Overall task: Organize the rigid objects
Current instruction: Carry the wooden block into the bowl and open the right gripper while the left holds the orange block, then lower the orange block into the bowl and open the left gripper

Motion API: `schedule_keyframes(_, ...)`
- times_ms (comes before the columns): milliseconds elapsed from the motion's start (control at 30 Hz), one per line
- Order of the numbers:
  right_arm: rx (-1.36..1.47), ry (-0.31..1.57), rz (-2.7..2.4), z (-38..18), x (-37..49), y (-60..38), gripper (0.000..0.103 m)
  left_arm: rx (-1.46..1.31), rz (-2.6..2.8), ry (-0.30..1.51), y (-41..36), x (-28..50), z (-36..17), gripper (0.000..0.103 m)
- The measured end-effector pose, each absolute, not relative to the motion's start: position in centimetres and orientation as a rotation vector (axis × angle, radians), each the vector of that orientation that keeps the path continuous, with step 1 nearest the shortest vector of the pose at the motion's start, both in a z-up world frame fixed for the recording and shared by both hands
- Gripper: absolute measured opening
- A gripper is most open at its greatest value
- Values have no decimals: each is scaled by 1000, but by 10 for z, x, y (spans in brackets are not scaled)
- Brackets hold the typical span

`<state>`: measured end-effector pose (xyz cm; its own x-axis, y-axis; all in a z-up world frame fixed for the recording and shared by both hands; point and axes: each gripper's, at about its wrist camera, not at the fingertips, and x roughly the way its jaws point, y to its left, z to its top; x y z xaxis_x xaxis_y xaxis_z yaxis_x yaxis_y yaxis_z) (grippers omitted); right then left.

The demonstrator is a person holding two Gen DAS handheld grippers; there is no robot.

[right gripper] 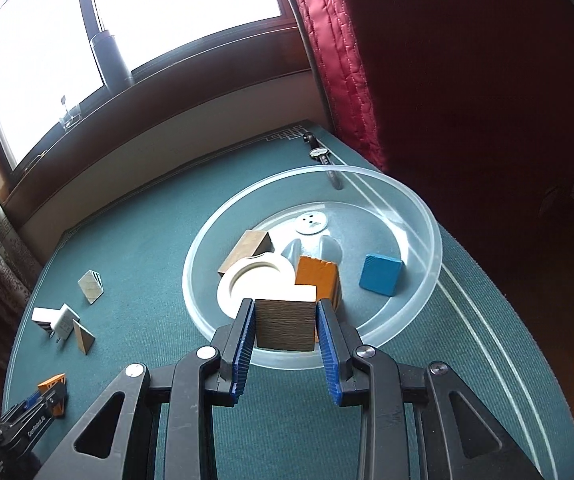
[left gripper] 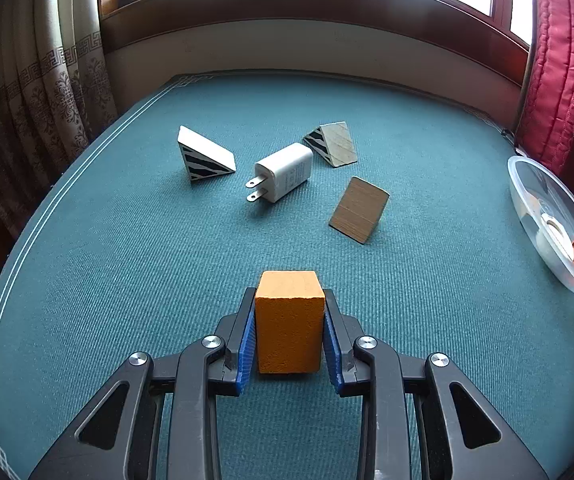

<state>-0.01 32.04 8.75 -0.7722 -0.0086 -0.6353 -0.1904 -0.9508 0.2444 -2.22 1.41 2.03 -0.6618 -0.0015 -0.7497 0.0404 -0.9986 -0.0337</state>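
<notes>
Bowl: clear plastic bowl [right gripper: 427, 216] holds a blue block [right gripper: 380, 275], an orange block [right gripper: 317, 276], a white ring [right gripper: 259, 274], a wooden wedge [right gripper: 247, 250] and a white disc [right gripper: 311, 224].
Right claw: my right claw [right gripper: 286, 326] pinches a wooden block [right gripper: 285, 324] over the bowl's near rim.
Left claw: my left claw [left gripper: 289, 322] pinches an orange block [left gripper: 289, 320] low over the worktop.
Worktop: teal cloth [left gripper: 127, 280]; a white charger [left gripper: 285, 172] among three wedges.
Room: window, red curtain [right gripper: 447, 60].
</notes>
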Motion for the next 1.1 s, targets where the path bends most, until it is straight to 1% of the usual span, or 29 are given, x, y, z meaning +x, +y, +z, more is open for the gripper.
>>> schedule_keyframes(333,-983,441,2782,85,-7,350,32,1289,-2863,42,33,-22,25,30)
schedule_keyframes(433,-967,463,2779,85,-11,357,33,1295,-2870,29,39,-22,25,30)
schedule_keyframes(533,-960,490,2770,83,-12,363,38,1296,-2875,16,43,-21,26,30)
schedule_keyframes(733,-916,458,2727,79,-4,371,38,1297,-2888,-5,53,-23,29,30)
schedule_keyframes(967,-791,345,2667,83,11,375,38,1310,-2937,-33,77,-23,36,30)
schedule_keyframes(1100,-769,343,2659,82,14,380,39,1317,-2990,-51,96,-24,45,30)
